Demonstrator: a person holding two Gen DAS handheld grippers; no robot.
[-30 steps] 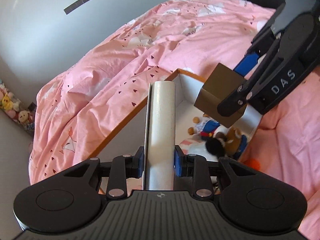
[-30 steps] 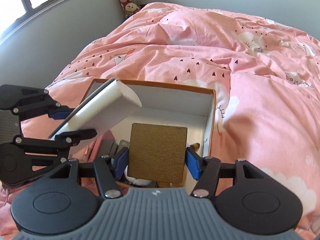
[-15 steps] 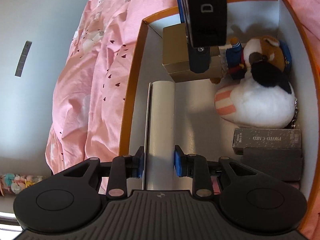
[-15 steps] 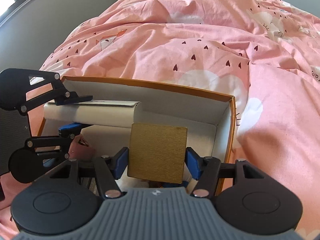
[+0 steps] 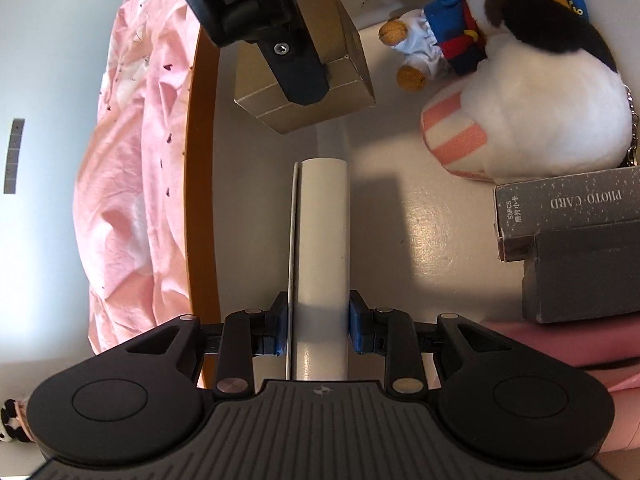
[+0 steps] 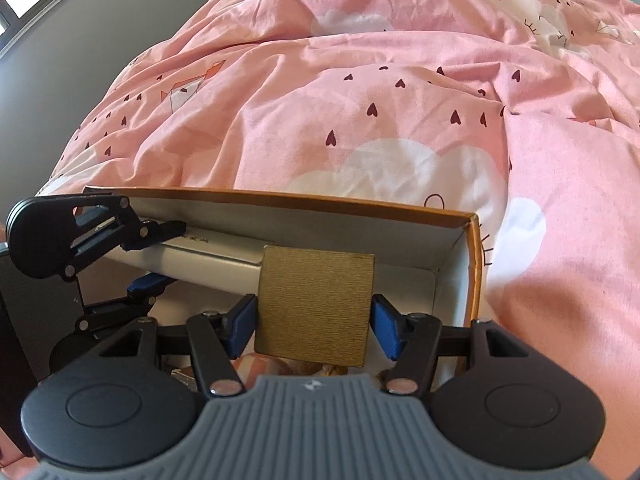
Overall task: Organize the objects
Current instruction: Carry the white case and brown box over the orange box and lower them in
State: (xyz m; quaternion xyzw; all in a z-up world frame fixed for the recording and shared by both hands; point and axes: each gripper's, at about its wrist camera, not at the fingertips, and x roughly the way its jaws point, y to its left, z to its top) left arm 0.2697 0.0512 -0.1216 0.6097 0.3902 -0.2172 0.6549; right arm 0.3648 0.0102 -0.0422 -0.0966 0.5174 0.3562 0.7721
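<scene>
An orange-rimmed storage box (image 5: 202, 184) with a white inside lies on the bed; its rim also shows in the right wrist view (image 6: 474, 264). My left gripper (image 5: 318, 328) is shut on a slim white box (image 5: 322, 240) and holds it low inside the storage box along the left wall. My right gripper (image 6: 314, 320) is shut on a gold box (image 6: 316, 308), held over the far corner of the storage box just beyond the white box's tip. The gold box (image 5: 344, 80) and a right finger (image 5: 296, 64) show in the left wrist view.
Inside the storage box lie a white plush (image 5: 532, 108), a small bear in a blue outfit (image 5: 440, 44), a grey "PHOTO CARD" box (image 5: 572, 208) and a darker grey box (image 5: 584, 276). A pink duvet (image 6: 400, 100) surrounds it. A grey wall (image 6: 80, 32) stands on the left.
Both grippers have moved down into the storage box. The white box has gone from tilted above the box to low along its left wall, and the gold box has dropped toward the far corner.
</scene>
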